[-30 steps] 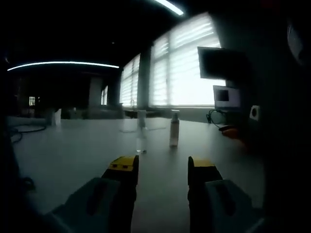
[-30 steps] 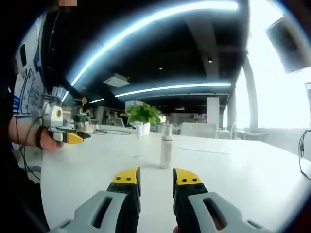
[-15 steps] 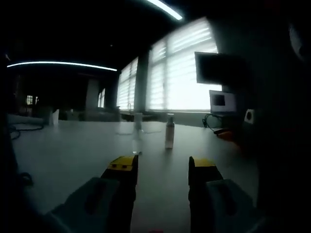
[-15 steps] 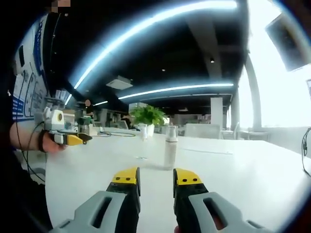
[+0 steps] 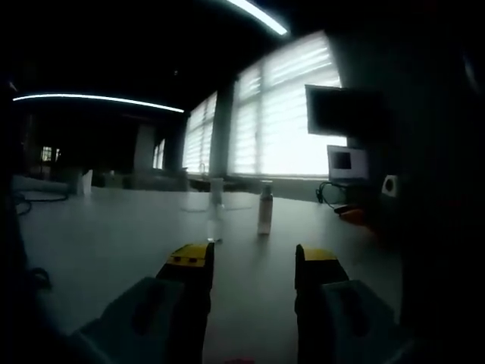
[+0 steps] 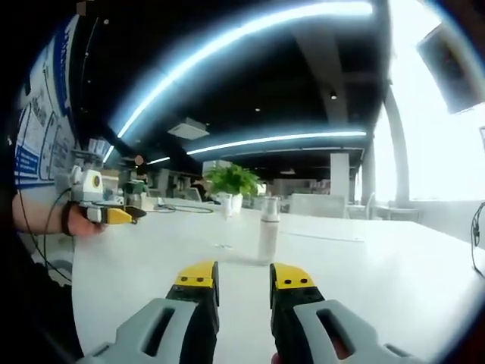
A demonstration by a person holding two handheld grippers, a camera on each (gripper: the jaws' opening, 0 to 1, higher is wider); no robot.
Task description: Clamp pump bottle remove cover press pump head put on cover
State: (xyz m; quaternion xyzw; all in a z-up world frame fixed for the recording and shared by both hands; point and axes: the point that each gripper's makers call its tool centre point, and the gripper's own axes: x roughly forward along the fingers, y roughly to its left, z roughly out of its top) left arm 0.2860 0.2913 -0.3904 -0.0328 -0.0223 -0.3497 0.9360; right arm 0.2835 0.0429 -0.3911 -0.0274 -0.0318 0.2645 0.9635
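Dim office, bright blinds [image 5: 288,114], white table [image 6: 364,280]. On the table, upright, a bottle [image 6: 267,230] with its cover on, well ahead of both grippers; beside it in the left gripper view a clear glass [image 5: 215,209]. Behind, a potted plant [image 6: 233,184]. Left gripper [image 5: 252,262] low over the table, jaws apart, gripping nothing; seen also at the left of the right gripper view, held in a hand [image 6: 76,225]. Right gripper [image 6: 244,277] likewise empty, jaws slightly apart.

We are seeing yellow tips on both grey grippers [image 6: 243,284], a pale silvery pump bottle [image 6: 267,230] standing on the white table [image 6: 364,280], green plant [image 6: 235,180] behind it.
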